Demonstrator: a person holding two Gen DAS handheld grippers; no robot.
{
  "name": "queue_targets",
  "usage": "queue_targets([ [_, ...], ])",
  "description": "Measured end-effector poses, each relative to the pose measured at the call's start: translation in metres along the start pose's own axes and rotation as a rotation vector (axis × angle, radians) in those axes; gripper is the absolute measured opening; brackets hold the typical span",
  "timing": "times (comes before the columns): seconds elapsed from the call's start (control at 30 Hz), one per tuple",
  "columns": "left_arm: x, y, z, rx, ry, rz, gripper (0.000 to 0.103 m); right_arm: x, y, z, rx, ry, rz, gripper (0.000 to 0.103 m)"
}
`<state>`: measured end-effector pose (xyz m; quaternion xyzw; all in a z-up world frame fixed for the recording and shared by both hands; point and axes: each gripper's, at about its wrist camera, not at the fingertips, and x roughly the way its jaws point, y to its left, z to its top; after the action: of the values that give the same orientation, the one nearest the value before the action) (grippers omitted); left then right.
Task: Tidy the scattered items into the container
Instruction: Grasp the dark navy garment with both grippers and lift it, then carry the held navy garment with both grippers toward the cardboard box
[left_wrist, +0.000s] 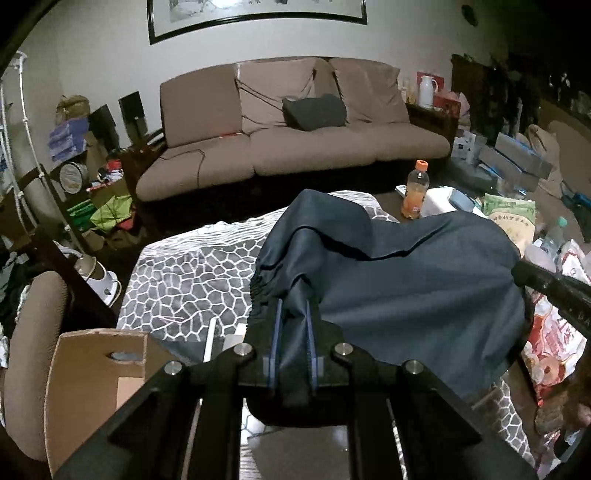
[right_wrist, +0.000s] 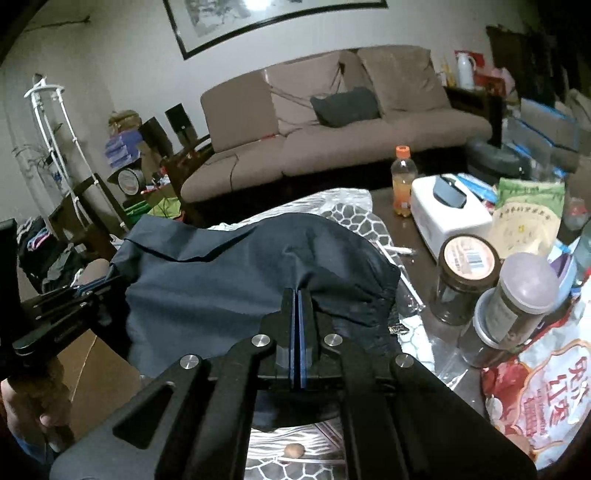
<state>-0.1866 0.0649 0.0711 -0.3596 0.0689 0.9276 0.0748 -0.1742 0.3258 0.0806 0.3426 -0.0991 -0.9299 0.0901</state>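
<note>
One dark blue garment (left_wrist: 406, 266), one cardboard box (left_wrist: 96, 373), two grippers — and on the table, one orange bottle (right_wrist: 403, 181) and two brown jars (right_wrist: 466, 280).

The brown sofa (left_wrist: 295, 125) serves as the landmark, standing against the far wall. A dark cushion (left_wrist: 314, 110) lies on its seat, and a framed picture (left_wrist: 255, 14) hangs above it. In front of the sofa sits a dark table (right_wrist: 410, 236) bearing an orange drink bottle (right_wrist: 403, 181), a white tissue box (right_wrist: 447, 210) and 2 dark jars (right_wrist: 465, 280). A green snack bag (right_wrist: 528, 210) lies beyond the jars. A white thermos (left_wrist: 428, 90) stands right of the sofa.
</note>
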Motion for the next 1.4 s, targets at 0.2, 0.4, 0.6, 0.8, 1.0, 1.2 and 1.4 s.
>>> queue_targets([
  [0.2,-0.032,0.004,-0.002,-0.024,-0.068,0.032,0.012,-0.017,0.02,-0.004,-0.051,-0.037,-0.021,0.002],
  [0.4,-0.062,0.01,0.0,-0.05,-0.132,0.016,0.012,-0.041,0.032,-0.006,-0.039,-0.082,-0.015,0.002],
  [0.6,-0.087,0.015,-0.004,-0.082,-0.186,-0.004,0.012,-0.084,0.05,0.002,-0.082,-0.152,-0.018,0.002],
  [0.8,-0.117,0.017,-0.007,-0.09,-0.249,0.001,0.012,-0.106,0.067,0.002,-0.111,-0.194,-0.019,0.002],
  [1.0,-0.143,0.02,-0.015,-0.089,-0.298,0.036,0.012,-0.119,0.082,0.002,-0.132,-0.213,-0.006,0.002],
  [1.2,-0.16,0.022,-0.022,-0.087,-0.318,0.071,0.012,-0.129,0.092,0.003,-0.13,-0.236,0.01,0.002],
  [1.4,-0.167,0.028,-0.029,-0.091,-0.303,0.108,0.012,-0.128,0.105,0.003,-0.141,-0.229,0.017,0.002],
])
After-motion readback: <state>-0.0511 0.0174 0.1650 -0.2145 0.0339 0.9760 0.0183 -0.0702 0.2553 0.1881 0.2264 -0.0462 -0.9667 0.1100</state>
